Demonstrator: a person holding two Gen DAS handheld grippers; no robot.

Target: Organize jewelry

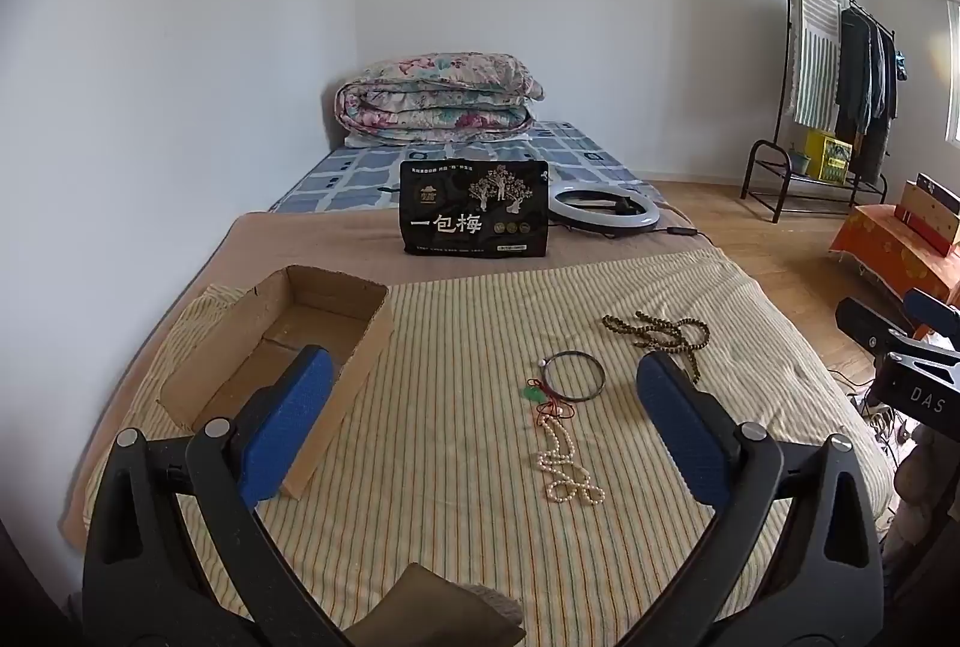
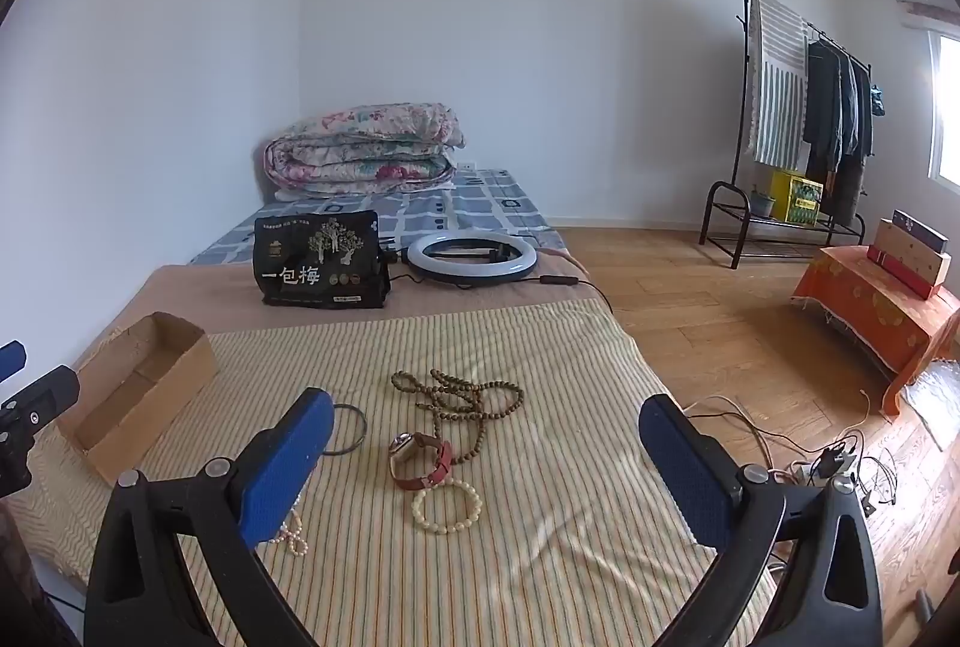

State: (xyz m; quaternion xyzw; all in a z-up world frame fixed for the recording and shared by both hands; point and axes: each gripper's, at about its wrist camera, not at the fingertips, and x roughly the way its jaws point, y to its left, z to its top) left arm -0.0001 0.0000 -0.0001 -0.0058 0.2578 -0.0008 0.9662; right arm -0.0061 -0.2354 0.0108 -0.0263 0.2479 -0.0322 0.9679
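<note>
Nearest the lens, the left gripper [image 1: 480, 407] and the right gripper [image 2: 486, 443] both stand spread wide, holding nothing. The cardboard box [image 1: 282, 341] sits far left and appears empty. The pearl strand [image 1: 564, 461], red cord [image 1: 549, 401] and dark ring [image 1: 571, 376] lie touching; a pinch may drag neighbours along. The wooden beads [image 2: 462, 398], watch [image 2: 420, 458] and pale bracelet [image 2: 447, 510] crowd together likewise.

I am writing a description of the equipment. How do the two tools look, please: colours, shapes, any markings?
Both look alike. The left tool has two flat, rounded fingers covered with textured blue pads, on glossy black curved arms with triangular cut-outs and silver round pivot bolts. The right tool has the same build. In the left view, its black body at the edge shows white letters "DAS". No cables or sleeves are visible on them.
</note>
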